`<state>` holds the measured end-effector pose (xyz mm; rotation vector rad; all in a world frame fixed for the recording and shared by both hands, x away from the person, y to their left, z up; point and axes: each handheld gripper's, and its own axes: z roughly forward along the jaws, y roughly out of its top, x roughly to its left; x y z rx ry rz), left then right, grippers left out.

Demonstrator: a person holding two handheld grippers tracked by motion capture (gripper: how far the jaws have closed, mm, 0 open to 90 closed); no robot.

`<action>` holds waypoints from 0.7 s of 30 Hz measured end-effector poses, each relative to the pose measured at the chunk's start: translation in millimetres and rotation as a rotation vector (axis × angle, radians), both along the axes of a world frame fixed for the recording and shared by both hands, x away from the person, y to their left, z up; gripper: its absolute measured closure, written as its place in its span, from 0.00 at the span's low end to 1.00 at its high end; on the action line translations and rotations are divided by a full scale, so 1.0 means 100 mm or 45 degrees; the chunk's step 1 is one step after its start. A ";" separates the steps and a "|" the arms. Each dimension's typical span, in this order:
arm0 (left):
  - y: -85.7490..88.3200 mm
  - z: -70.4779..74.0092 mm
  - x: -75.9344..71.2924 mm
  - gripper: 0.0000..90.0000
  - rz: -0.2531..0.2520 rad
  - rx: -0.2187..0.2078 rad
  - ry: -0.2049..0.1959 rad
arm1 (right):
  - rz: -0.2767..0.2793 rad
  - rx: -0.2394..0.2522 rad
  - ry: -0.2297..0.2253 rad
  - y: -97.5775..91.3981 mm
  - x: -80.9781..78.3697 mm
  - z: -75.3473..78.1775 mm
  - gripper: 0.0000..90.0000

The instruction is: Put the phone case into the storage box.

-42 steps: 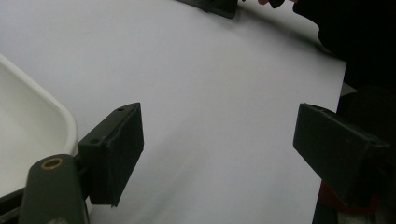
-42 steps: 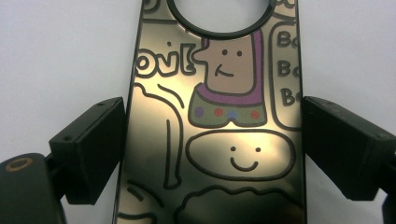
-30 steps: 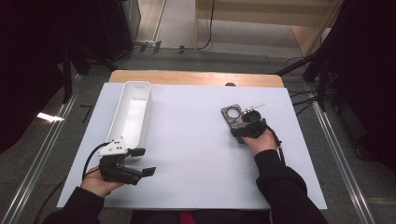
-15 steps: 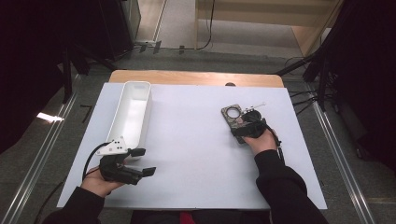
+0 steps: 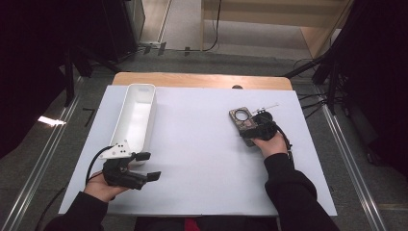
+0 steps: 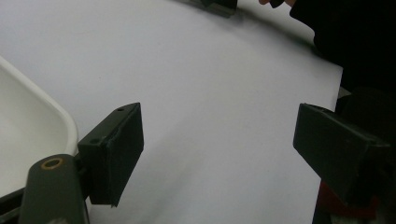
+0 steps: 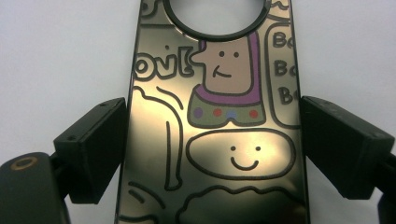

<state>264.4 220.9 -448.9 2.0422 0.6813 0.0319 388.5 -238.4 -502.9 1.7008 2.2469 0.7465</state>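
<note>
Straddling the glossy cartoon-printed phone case (image 7: pixel 212 135) (flat on the white tabletop (image 5: pixel 202 144), right side), the right gripper (image 5: pixel 260 129) has jaws at both long edges, seemingly touching. Squeeze evenly, then lift level. Left gripper (image 5: pixel 144 166) rests open beside the white plastic tray (image 5: pixel 137 115).

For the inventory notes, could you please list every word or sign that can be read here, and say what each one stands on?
"ovl!" in bubble letters, its start cut off: on the phone case, left of the cartoon figure.
"Bo", three times in a column, each cut off at the case's edge: in a speech bubble at the right.
Lettering at the case's top corners: cut off, unreadable.
White tray: no text seen.
</note>
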 end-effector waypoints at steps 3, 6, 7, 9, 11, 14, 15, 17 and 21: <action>0.00 0.00 0.01 0.18 0.003 -0.001 0.004 | -0.009 0.022 -0.012 -0.04 0.01 0.04 0.12; 0.00 0.01 0.01 0.18 0.005 -0.002 -0.009 | -0.009 0.043 -0.035 -0.06 -0.01 0.10 0.12; 0.00 0.01 0.01 0.18 0.005 -0.004 -0.011 | -0.010 0.048 -0.043 -0.06 -0.01 0.11 0.12; -0.02 0.01 0.01 0.18 0.004 -0.004 -0.010 | -0.007 0.057 -0.052 -0.07 -0.02 0.14 0.12; -0.03 0.01 0.01 0.18 -0.001 0.002 -0.006 | -0.013 0.074 -0.054 -0.08 -0.03 0.17 0.12; -0.05 0.01 0.01 0.18 -0.011 -0.001 -0.001 | -0.008 0.092 -0.060 -0.09 -0.05 0.19 0.12; -0.06 0.01 0.01 0.18 -0.016 -0.002 0.000 | -0.007 0.093 -0.063 -0.09 -0.05 0.20 0.12; -0.08 0.02 0.00 0.18 -0.025 -0.004 0.003 | -0.004 0.098 -0.070 -0.09 -0.06 0.22 0.12; -0.11 0.04 -0.01 0.18 -0.028 -0.011 0.017 | 0.001 0.114 -0.085 -0.08 -0.09 0.27 0.12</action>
